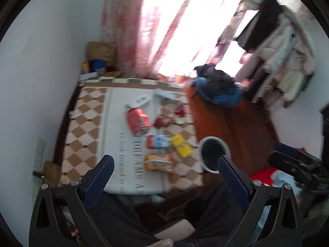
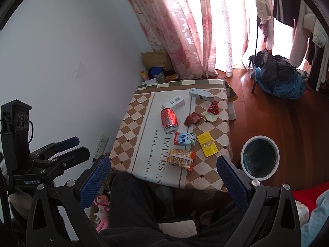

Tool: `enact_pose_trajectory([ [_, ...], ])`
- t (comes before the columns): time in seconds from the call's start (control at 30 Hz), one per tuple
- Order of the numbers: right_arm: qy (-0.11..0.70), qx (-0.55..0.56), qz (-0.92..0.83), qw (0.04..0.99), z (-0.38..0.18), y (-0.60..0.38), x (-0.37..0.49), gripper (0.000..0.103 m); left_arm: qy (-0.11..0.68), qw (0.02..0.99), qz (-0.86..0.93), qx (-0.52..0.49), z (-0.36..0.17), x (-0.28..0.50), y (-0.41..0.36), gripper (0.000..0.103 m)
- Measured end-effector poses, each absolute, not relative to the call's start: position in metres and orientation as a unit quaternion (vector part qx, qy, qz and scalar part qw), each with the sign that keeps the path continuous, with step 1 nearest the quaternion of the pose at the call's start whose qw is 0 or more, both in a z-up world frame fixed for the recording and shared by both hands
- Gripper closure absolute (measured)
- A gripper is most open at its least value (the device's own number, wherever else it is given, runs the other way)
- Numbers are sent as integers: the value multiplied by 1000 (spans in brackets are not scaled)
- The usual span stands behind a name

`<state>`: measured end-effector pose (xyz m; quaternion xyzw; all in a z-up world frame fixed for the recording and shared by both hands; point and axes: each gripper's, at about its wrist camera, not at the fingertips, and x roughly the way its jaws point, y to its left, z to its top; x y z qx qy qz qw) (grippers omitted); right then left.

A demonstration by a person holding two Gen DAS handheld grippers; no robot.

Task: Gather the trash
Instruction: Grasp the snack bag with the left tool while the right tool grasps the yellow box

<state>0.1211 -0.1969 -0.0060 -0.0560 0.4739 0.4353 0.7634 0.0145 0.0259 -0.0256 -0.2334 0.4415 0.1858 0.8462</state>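
Observation:
Trash lies on a small table with a checked cloth [image 2: 127, 135]: a red can [image 2: 169, 120] on its side, a milk carton [image 2: 184, 139], a yellow packet [image 2: 207, 147], an orange snack pack [image 2: 181, 159], a dark red wrapper [image 2: 193, 119], a round lid [image 2: 211, 117] and two white boxes [image 2: 173, 102]. A white bin [image 2: 259, 158] with a dark liner stands on the floor right of the table. My right gripper [image 2: 164, 183] is open, held back from the table's near edge. My left gripper [image 1: 166, 179] is open too, near the snack pack [image 1: 159, 162] and the bin [image 1: 213, 154]. Both hold nothing.
A white wall runs along the left, with a power strip [image 2: 100, 146] low beside the table. Pink curtains [image 2: 185, 30] hang behind. A heap of blue and black clothes [image 2: 277, 76] lies on the wooden floor at right. The person's dark-clad legs [image 2: 131, 205] fill the foreground.

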Motion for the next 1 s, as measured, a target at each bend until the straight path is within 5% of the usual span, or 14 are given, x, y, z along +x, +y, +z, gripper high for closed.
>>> enact_pose_trajectory([
  [0.27,536,-117,341,763,-154,-144,194,0,526,749,306,-262,-190,59,75,0],
  [0.4,584,-146,314,734,-247,-109,231,12,575,711,319,-250,-255,78,85,0],
  [0.6,631,-163,282,704,-341,-69,274,16,615,664,308,-293,-320,87,101,0],
  [0.77,641,-189,282,688,-375,-51,280,18,621,651,269,-343,-341,93,93,1],
  [0.87,622,-215,287,696,-373,-50,276,36,617,671,232,-341,-340,100,74,1],
  [1.0,635,-207,270,693,-371,-81,276,37,613,699,199,-309,-341,114,46,4],
])
